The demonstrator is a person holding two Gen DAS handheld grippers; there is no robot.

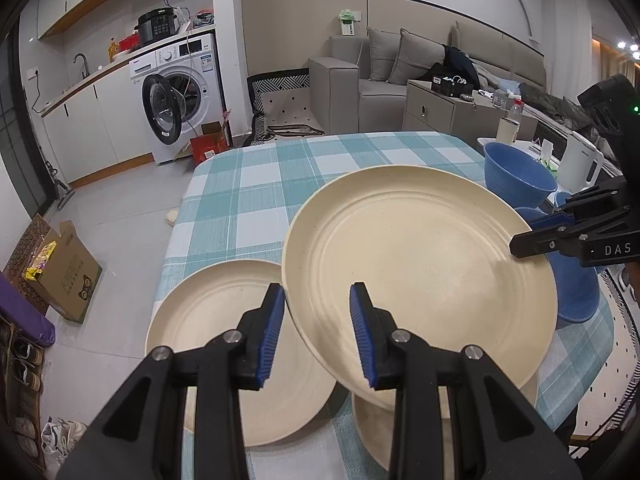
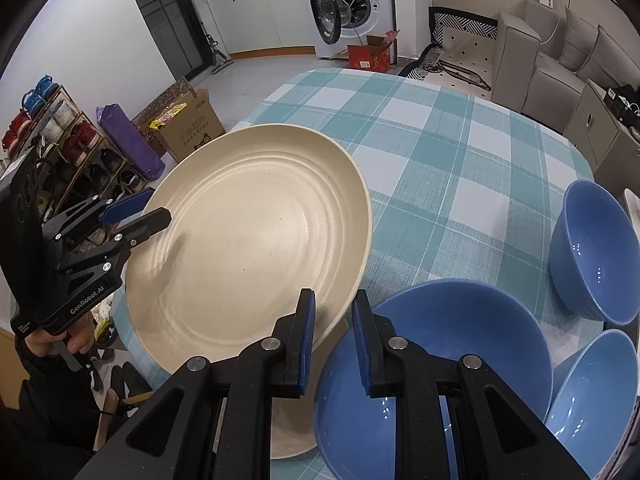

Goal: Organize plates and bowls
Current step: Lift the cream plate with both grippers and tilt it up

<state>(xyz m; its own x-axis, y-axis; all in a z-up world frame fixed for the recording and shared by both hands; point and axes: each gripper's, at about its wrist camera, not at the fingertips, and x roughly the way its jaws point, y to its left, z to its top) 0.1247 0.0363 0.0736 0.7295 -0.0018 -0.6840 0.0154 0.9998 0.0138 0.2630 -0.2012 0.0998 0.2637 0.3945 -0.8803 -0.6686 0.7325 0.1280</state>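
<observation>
I see the table (image 1: 248,184), covered with a teal and white checked cloth, carrying everything I am working with. The biggest item is the lifted plate (image 1: 420,264), cream and bare inside, raised and tilted above the table between my two grippers. My left gripper (image 1: 318,334) straddles its near rim, one blue pad above the face and one outside the edge, with the jaws apart and a clear gap on both sides of the rim. My right gripper (image 2: 332,346) sits at the opposite rim; its jaws are also apart, with the plate's edge lying in the gap between the pads, and I cannot tell whether either pad touches it.

Under the lifted plate lies a second plate (image 1: 224,344) flat on the cloth at the left, nothing in it. A third plate (image 1: 372,432) is just beside it, mostly hidden beneath the lifted one, so I cannot tell what it holds.

At the right side of the table stand three blue bowls. The near bowl (image 2: 436,376) is just beside the lifted plate's rim and holds nothing. The far bowl (image 2: 592,252) and the corner bowl (image 2: 592,400) also hold nothing, and the three stand close together.
</observation>
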